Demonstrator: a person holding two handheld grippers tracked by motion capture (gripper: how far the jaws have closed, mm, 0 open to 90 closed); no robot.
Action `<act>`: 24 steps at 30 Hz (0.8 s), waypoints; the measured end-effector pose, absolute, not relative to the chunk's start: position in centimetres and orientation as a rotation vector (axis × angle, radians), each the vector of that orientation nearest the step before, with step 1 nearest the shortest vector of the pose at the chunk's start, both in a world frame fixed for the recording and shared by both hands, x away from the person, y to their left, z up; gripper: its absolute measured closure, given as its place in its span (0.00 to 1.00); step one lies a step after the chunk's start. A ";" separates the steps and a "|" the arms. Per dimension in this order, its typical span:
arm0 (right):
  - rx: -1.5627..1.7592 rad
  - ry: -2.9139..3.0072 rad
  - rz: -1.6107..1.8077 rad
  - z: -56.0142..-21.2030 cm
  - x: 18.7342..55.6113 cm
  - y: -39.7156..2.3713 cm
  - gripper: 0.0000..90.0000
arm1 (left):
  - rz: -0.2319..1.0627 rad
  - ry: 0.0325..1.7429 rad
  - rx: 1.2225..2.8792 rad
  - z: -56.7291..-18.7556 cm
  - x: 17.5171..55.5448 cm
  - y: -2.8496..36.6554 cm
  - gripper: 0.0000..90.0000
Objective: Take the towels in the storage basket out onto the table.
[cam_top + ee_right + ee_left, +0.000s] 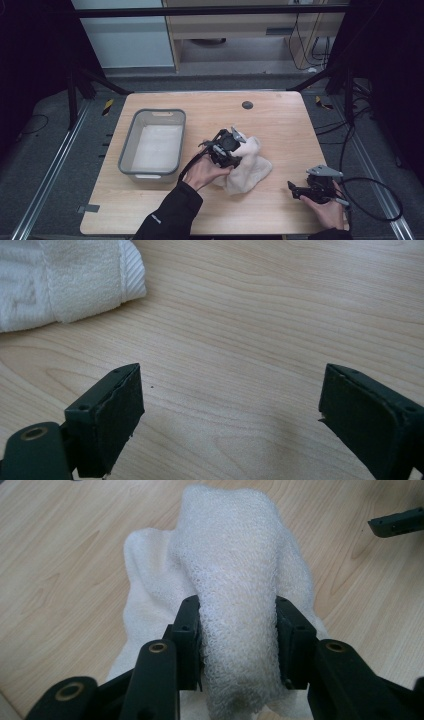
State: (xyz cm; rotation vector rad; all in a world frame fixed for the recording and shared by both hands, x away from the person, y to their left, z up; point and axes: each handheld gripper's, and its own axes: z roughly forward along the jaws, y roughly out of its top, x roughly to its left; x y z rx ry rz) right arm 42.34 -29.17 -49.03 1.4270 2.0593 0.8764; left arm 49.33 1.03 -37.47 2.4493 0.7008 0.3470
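Note:
A crumpled white towel [251, 166] lies on the wooden table [280, 125], right of centre. My left gripper [235, 159] bears down on the towel's left side. In the left gripper view a raised fold of the towel [235, 555] fills the gap of the left gripper [237, 611], with both pads touching it. My right gripper [292, 186] rests near the table's front right corner, jaws pointing left toward the towel. In the right gripper view the right gripper [230, 390] stands wide open over bare wood, and a corner of the towel [60, 280] shows at the upper left.
A grey plastic bin [129, 145] with pale cloth in its bottom stands at the left of the table. A small black round cap [247, 105] sits near the back edge. A black cable [372, 200] loops off the front right corner.

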 end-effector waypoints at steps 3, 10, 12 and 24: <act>1.428 2.060 0.875 -49.1 42.4 -29.2 0.12 | 0.347 0.700 2.450 -38.0 49.2 1.1 0.63; 1.439 2.063 0.877 -49.1 42.3 -29.1 0.12 | 0.359 0.695 2.450 -38.7 48.9 1.4 0.56; 1.437 2.064 0.876 -49.1 42.3 -29.1 0.12 | 0.363 0.699 2.444 -38.6 48.9 1.5 0.52; 1.437 2.060 0.879 -49.1 42.3 -29.1 0.12 | 0.409 0.688 2.391 -36.6 48.2 2.6 0.28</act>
